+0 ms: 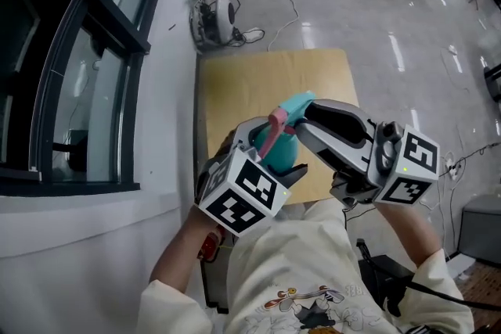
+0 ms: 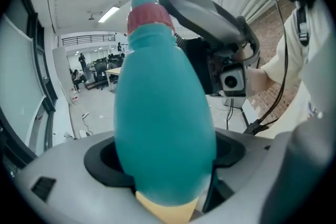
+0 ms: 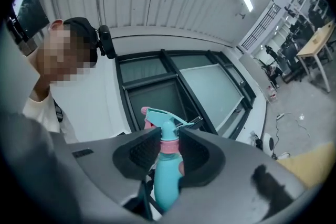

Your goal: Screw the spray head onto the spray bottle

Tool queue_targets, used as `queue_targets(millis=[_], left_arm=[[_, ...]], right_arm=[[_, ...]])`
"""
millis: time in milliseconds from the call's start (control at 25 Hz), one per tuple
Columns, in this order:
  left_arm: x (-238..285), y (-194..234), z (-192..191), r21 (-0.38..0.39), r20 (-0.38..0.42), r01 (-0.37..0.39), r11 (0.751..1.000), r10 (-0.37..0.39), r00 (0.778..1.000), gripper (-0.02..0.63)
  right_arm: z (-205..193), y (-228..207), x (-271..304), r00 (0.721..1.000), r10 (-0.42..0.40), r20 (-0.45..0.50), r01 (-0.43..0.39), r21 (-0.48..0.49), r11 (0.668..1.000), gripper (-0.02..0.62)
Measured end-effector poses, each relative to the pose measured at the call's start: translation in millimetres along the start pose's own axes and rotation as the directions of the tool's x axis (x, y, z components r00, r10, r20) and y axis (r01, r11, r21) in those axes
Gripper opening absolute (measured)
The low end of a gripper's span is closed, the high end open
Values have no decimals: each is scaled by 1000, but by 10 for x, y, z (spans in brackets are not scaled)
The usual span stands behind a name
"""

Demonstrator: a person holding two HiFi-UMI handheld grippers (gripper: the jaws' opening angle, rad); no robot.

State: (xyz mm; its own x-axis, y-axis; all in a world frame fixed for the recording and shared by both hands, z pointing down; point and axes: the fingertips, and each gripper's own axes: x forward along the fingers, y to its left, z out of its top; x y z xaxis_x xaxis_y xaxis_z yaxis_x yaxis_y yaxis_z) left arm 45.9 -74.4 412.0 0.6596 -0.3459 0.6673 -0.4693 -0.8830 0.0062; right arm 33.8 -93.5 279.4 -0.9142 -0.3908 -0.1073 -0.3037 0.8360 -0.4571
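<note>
**Head view.**
- Item: teal egg-shaped plastic spray bottle, held in the air above a small tan wooden table top.
- The teal spray head with its pink trigger is seated on the neck.
- Left gripper: grey, with a marker cube, closed round the bottle's body.
- Right gripper: grey, reaching in from the right, with its jaws at the neck.
- The two grippers and their cubes cover most of the bottle.
- Surroundings:
  - dark-framed window at left;
  - glossy grey floor;
  - round white device with cables beyond the table;
  - the person's cream printed shirt below.

**Left gripper view.**
- The spray bottle fills the middle, and both jaws press on its lower body.
- A pink ribbed collar sits at the top.
- The right gripper's grey jaw is beside the collar.
- The bottle blocks much of the room.
- A distant office with desks shows at left, and a cream sleeve at right.

**Right gripper view.**
- The jaws are clamped on the pink collar of the spray head.
- The trigger stands above the pads and the teal body hangs below them.
- The window frame lies behind, and the person's head with the camera mount is at upper left.
</note>
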Motion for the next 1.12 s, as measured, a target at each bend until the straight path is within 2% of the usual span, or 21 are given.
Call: queue_targets(millis=[120,320,680,800,960,1040,1120], left_arm=[[-54,-21,70,15,3,21,1000,-21,1000,426],[-88,-77,85,-25,9,65,998,-65,998,426],[-97,-69,140,13,43,53,999,-53,998,426],[-106,-94,202,13,68,52,999,-52,996,426],[-138,-85,213,28,83,34,999,-36,996,426],[-161,-78,204,42,84,33,999,-36,996,426],[-188,-93,189,62,83,52,997,-57,995,426]], right_arm=[[31,70,28,1000,17,-18,-18,-57,998,109],[30,139,62,998,52,-46,-56,-90,994,109],[2,242,42,989,83,-126,-107,-191,976,112],[13,286,1,983,92,-159,-125,-213,969,173],[63,303,-103,974,84,-209,-131,-223,966,209],[97,333,-180,960,69,-271,-146,-275,950,212],[163,384,-236,933,45,-358,-190,-383,904,212]])
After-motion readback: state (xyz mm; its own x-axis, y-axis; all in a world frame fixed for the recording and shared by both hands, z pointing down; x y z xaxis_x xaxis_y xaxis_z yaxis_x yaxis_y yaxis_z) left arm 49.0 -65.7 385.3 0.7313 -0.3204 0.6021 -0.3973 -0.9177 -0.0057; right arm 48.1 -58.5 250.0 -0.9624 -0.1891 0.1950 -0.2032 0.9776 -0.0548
